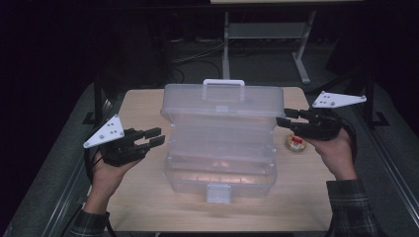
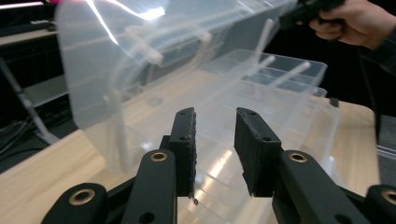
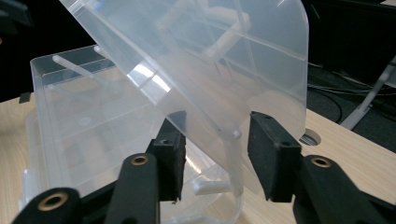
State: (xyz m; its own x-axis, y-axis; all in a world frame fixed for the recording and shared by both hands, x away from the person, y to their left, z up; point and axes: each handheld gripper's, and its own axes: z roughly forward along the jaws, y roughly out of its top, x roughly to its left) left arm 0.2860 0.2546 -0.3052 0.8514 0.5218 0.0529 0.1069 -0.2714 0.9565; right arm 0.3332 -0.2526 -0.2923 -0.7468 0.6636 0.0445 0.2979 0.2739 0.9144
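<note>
Because the clear plastic box [image 1: 220, 143] in the middle of the wooden table [image 1: 143, 197] is thin, light and slippery, we would take it by its lid edge. Our right gripper [image 3: 217, 156] straddles that edge, jaws apart; our left gripper [image 1: 157, 137] waits beside, also apart. Behind, the room is dark.

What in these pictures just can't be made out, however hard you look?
- High view: the small round thing on the table beside the clear plastic box is too small to identify; the right gripper partly covers it.
- High view: the box's contents are blurred by its cloudy walls.
- Right gripper view: whether the jaws touch the raised lid edge between them.
- Left gripper view: the left gripper body is cut off by the bottom edge.
</note>
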